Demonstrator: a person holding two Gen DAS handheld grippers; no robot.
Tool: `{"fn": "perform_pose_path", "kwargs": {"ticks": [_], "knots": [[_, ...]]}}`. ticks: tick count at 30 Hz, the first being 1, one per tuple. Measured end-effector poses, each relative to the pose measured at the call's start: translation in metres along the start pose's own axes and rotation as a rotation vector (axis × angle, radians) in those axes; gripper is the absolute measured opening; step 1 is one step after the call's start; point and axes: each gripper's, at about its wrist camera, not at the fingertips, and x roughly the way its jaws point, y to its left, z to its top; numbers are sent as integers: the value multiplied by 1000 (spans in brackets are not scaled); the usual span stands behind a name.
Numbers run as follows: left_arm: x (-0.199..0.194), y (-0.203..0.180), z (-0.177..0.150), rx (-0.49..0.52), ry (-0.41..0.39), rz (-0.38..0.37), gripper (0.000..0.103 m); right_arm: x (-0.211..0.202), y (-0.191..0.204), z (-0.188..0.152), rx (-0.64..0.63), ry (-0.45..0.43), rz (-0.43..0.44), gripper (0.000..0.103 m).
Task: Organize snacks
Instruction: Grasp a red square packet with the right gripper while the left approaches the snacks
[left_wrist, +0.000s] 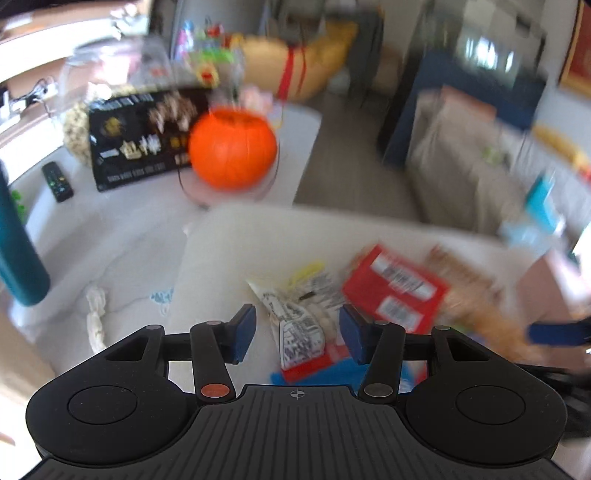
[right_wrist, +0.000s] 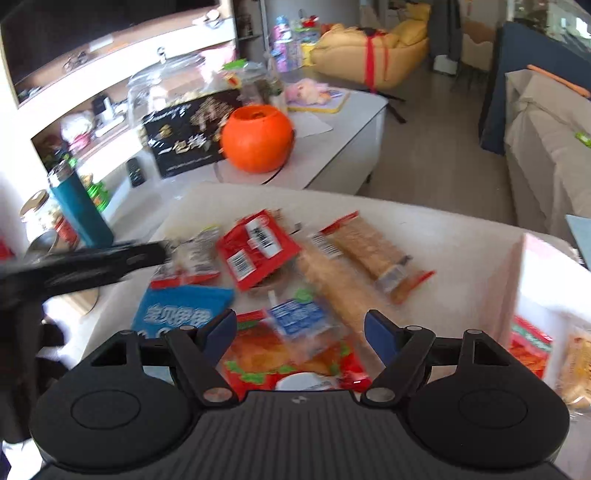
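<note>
- The left gripper (left_wrist: 297, 334) is spread and empty above a white printed packet (left_wrist: 295, 317); the blurred view suggests a fast approach that could shove it.
- The right gripper (right_wrist: 300, 334), also spread, hovers over the overlapping snacks on the tabletop (right_wrist: 461, 236); closing could catch the blue-label packet (right_wrist: 295, 314) along with the red-and-green bag (right_wrist: 280, 363).
- A white box (right_wrist: 532, 280) at 3 o'clock already holds snacks.

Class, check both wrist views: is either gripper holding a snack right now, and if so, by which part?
Nothing is held. The left gripper and right gripper both stand open above the snack packets.
</note>
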Motion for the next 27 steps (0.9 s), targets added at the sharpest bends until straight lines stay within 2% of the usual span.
{"fn": "perform_pose_path", "kwargs": {"ticks": [4, 7, 8, 10, 13, 15, 17, 19, 21, 22, 23, 24, 26, 27], "knots": [[19, -17, 2, 140, -48, 42, 63, 2, 4, 11, -34, -12, -12, 77], [19, -14, 0, 207, -59, 4, 58, 9, 10, 23, -120, -2, -26, 77], [16, -8, -1, 207, -66, -16, 52, 14, 14, 27, -154, 5, -42, 77], [13, 7, -3, 185, -81, -41, 51, 24, 24, 34, -211, 4, -71, 77], [9, 26, -5, 160, -93, -100, 51, 45, 39, 46, -264, 2, -53, 77], [8, 40, -2, 108, -93, -146, 49, 63, 47, 52, -264, 6, -31, 77], [7, 49, 0, 86, -94, -146, 50, 82, 55, 53, -280, 9, -35, 77], [7, 51, 1, 104, -92, -144, 50, 93, 62, 50, -314, -29, -78, 77], [7, 49, 1, 114, -91, -136, 51, 97, 66, 47, -333, -31, -68, 64], [7, 48, 1, 113, -91, -133, 51, 96, 65, 47, -326, -20, -32, 49], [8, 47, 1, 112, -92, -130, 51, 93, 64, 46, -316, -9, -12, 44], [9, 46, 2, 110, -93, -128, 52, 89, 65, 44, -317, -6, -32, 41], [9, 45, 1, 107, -96, -120, 52, 79, 64, 42, -321, -3, -45, 25], [9, 44, 1, 105, -96, -117, 52, 72, 61, 40, -305, -1, -40, 20]]}}
